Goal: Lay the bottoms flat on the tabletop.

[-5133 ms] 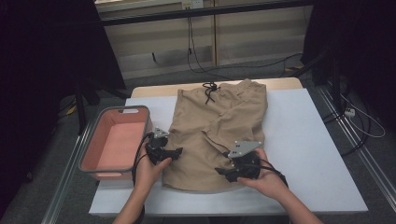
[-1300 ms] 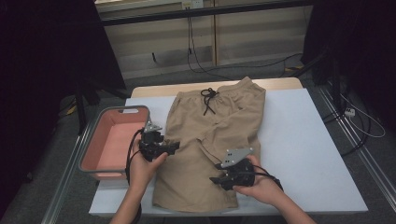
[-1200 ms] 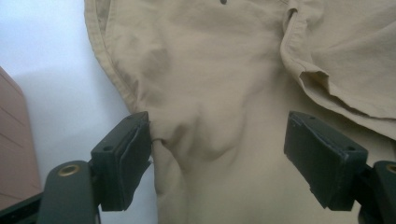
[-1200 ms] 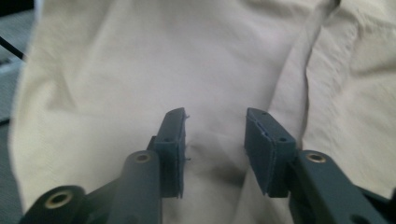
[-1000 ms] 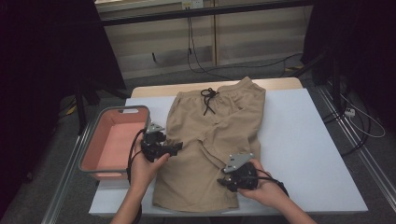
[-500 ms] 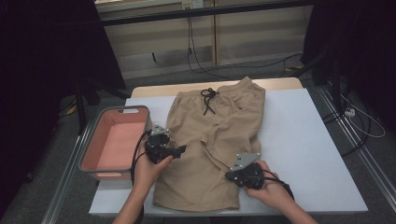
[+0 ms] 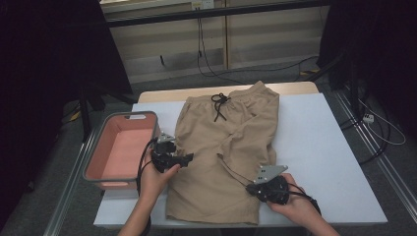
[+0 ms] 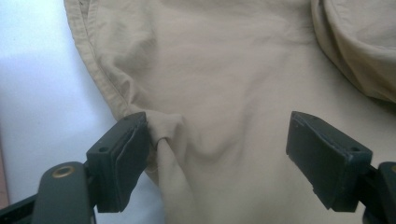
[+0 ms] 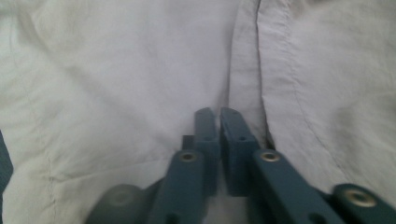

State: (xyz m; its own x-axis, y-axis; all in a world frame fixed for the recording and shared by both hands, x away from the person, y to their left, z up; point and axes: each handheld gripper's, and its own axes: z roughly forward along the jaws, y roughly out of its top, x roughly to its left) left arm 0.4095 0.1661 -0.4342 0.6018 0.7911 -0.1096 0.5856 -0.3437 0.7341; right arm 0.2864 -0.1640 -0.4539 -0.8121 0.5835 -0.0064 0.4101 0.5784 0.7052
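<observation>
Khaki shorts (image 7: 223, 152) under right hand-held gripper (image 7: 255, 188)

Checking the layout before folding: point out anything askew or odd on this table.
The khaki shorts lie skewed, the waistband toward the far right and the leg hems nearer left. A small fold of cloth is bunched against one pad of the open left gripper. The pink bin sits straight. Nothing looks spilled or damaged.

The shorts (image 7: 223, 162) are soft tan cloth, matt and a bit wrinkly, with a black string. The table (image 7: 319, 147) top looks smooth and white. The bin (image 7: 120, 152) looks like smooth plastic. Both grippers' jaws are dark, matt plastic.
</observation>
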